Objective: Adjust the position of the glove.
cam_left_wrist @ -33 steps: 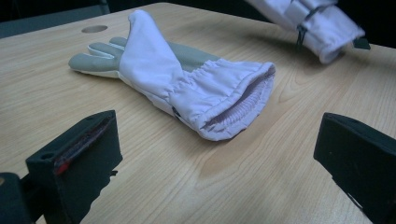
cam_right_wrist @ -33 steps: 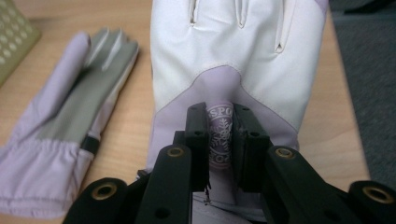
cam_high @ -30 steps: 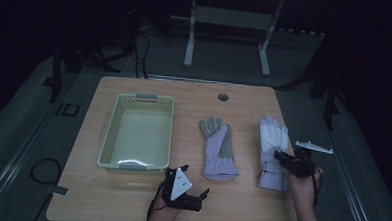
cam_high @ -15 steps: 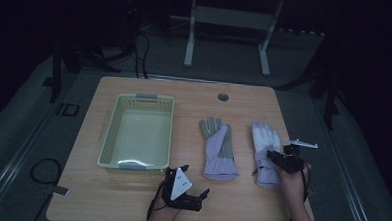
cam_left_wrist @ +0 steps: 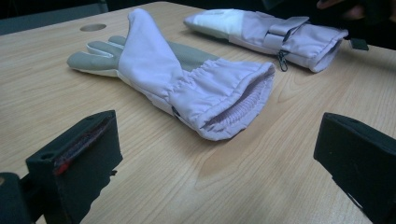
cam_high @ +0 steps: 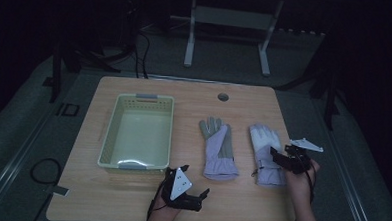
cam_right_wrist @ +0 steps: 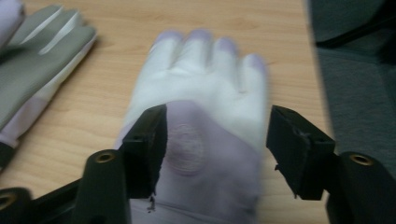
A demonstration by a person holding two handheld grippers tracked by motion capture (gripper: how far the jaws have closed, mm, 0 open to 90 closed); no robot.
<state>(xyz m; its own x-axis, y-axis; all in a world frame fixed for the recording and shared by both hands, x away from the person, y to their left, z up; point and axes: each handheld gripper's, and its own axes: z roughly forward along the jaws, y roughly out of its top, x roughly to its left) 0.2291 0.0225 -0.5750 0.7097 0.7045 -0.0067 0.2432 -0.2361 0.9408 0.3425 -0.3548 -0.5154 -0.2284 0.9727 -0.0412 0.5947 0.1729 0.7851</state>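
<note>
Lilac and white cloth, that is the right glove (cam_high: 265,156) under my right tongs (cam_high: 280,157): it lies flat on the bench (cam_high: 130,197) near the right edge, its long axis running from me toward the far side, fingers pointing away and cuff toward me. In the right gripper view the glove (cam_right_wrist: 205,112) shows a white hand part, lilac fingertips and a lilac back with a round patch. A strap with a small clip crosses its cuff in the left gripper view (cam_left_wrist: 280,35).

My right tongs (cam_right_wrist: 217,149) have just been opening; the jaws now stand apart on either side of the glove's back, not pressing it, gripping nothing. A second ago they were nearly shut on the glove, which lay further right; it has since come nearer the other glove (cam_high: 217,149).

That second glove lies just left of it, grey palm up, fingers also pointing away. My left tongs (cam_high: 193,193) rest at the near edge, jaws wide and empty, facing the grey-palmed glove's open cuff (cam_left_wrist: 233,109). A pale green basket (cam_high: 111,152) sits on the left.
</note>
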